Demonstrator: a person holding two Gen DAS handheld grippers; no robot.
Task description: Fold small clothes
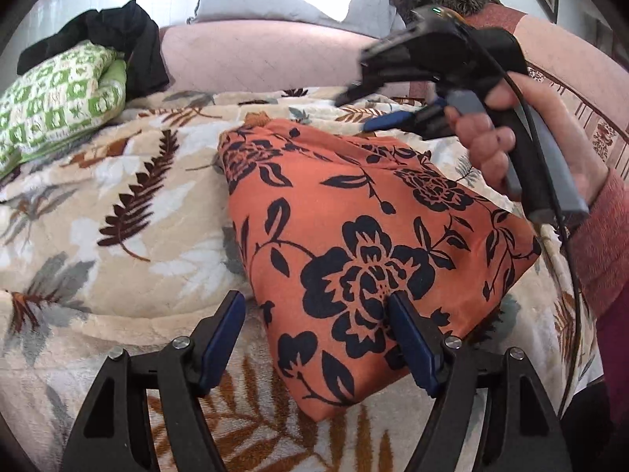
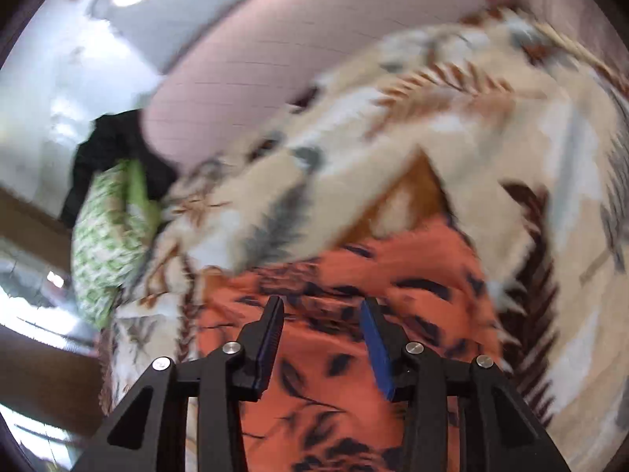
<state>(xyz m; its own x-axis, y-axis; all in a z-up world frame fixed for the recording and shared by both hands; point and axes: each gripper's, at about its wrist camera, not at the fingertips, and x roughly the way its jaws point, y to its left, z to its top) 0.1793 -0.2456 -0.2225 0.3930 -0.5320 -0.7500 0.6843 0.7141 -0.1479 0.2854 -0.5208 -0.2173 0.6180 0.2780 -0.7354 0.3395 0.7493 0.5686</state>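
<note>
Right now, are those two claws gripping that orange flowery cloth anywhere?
No. The left claw stands open over the orange cloth's near edge, and the right claw hangs open above it, nothing between its pads.

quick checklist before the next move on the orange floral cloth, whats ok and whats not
1. Orange floral cloth lies folded in a compact stack on the leaf-print blanket: ok.
2. Left claw open, nothing clamped; one finger over the cloth's near edge, the other over the blanket: ok.
3. Right claw open above the cloth, nothing between its pads: ok.
4. Right claw view sharp enough to aim: not ok, it is motion-blurred.
5. Cloth edges lined up on the far side: cannot tell.
6. Green patterned bundle and black garment lie clear of the cloth: ok.
</note>
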